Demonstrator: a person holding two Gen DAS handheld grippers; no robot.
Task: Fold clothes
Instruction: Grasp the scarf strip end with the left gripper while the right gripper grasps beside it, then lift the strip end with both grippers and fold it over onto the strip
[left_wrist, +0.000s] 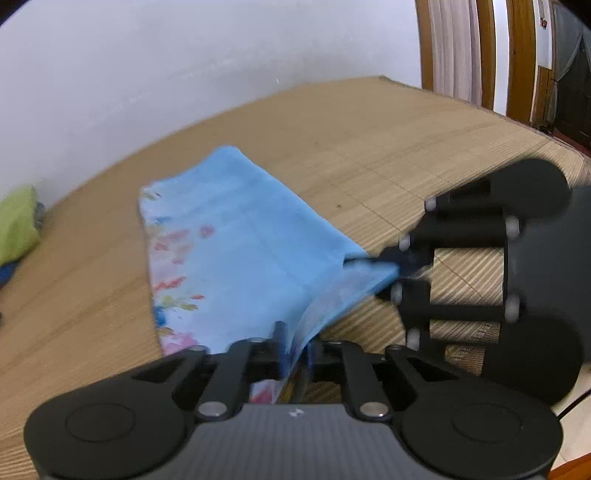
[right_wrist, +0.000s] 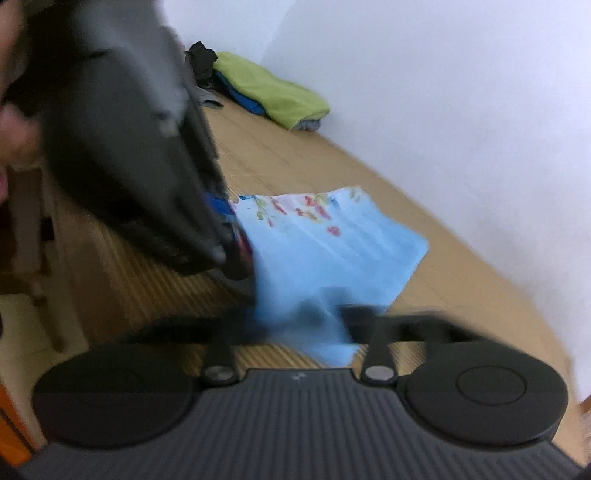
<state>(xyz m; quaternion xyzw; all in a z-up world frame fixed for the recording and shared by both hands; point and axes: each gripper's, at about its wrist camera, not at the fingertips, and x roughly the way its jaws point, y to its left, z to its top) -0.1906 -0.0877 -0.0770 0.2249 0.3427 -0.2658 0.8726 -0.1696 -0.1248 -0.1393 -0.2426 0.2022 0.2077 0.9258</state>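
A light blue cloth (left_wrist: 236, 258) with a flowered border lies partly folded on the straw mat (left_wrist: 369, 147). My left gripper (left_wrist: 295, 350) is shut on its near edge and lifts that edge. My right gripper (left_wrist: 399, 271) comes in from the right and is shut on the cloth's near right corner. In the right wrist view the cloth (right_wrist: 332, 251) is blurred, my right gripper (right_wrist: 317, 314) pinches its near corner, and the left gripper (right_wrist: 236, 254) holds the left edge beside it.
A pile of clothes with a lime green piece on top (right_wrist: 273, 92) lies by the white wall, also at the left edge of the left wrist view (left_wrist: 18, 225). A wooden door frame and curtain (left_wrist: 461, 48) stand beyond the mat's far right edge.
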